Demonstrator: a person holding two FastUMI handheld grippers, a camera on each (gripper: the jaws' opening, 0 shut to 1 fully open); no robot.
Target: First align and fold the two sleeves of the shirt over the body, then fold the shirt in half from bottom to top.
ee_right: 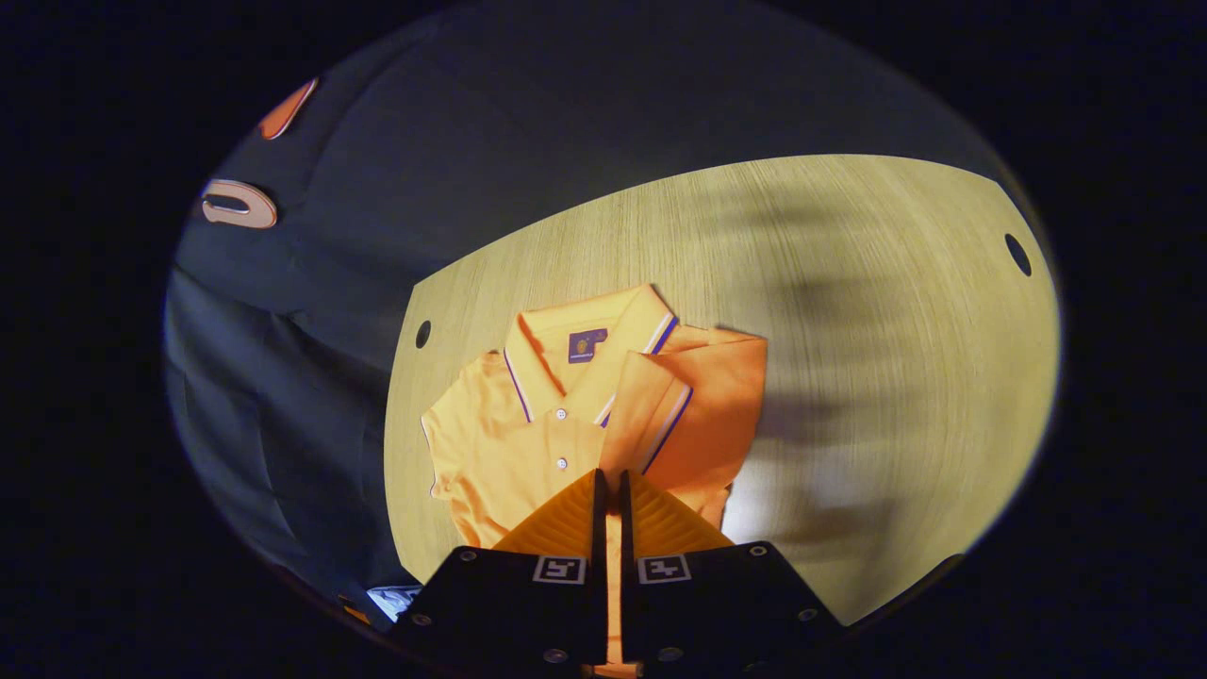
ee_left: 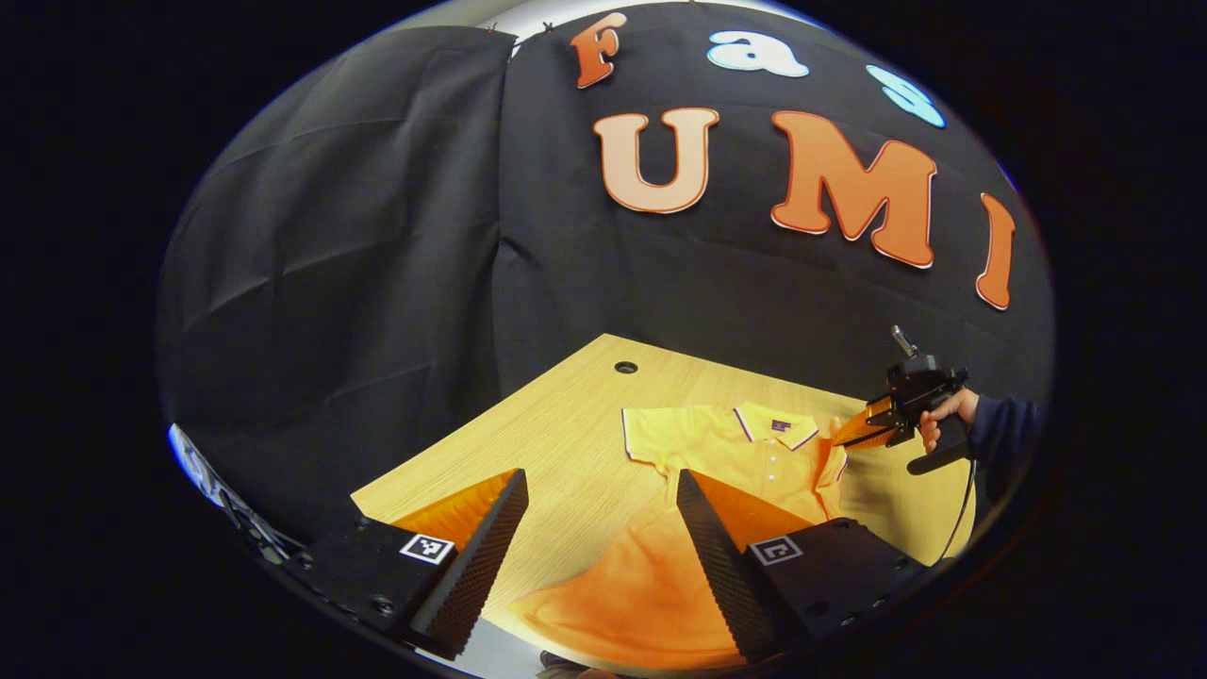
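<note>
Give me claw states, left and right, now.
Left claw: open, holding nothing, above the shirt.
Right claw: fingers nearly together; whether they pinch the folded sleeve cannot be told.

the left gripper view looked low across the pale wooden table [ee_left: 566,424] toward the booth wall; the right gripper view looked down from close above; both shared the orange polo shirt [ee_left: 745,448] [ee_right: 528,424].

Left claw [ee_left: 599,528] agape, right claw [ee_right: 611,514] seemingly closed

The shirt [ee_right: 528,434] is spread on the surface [ee_right: 849,283], one sleeve [ee_right: 698,405] folded over its body.
</note>
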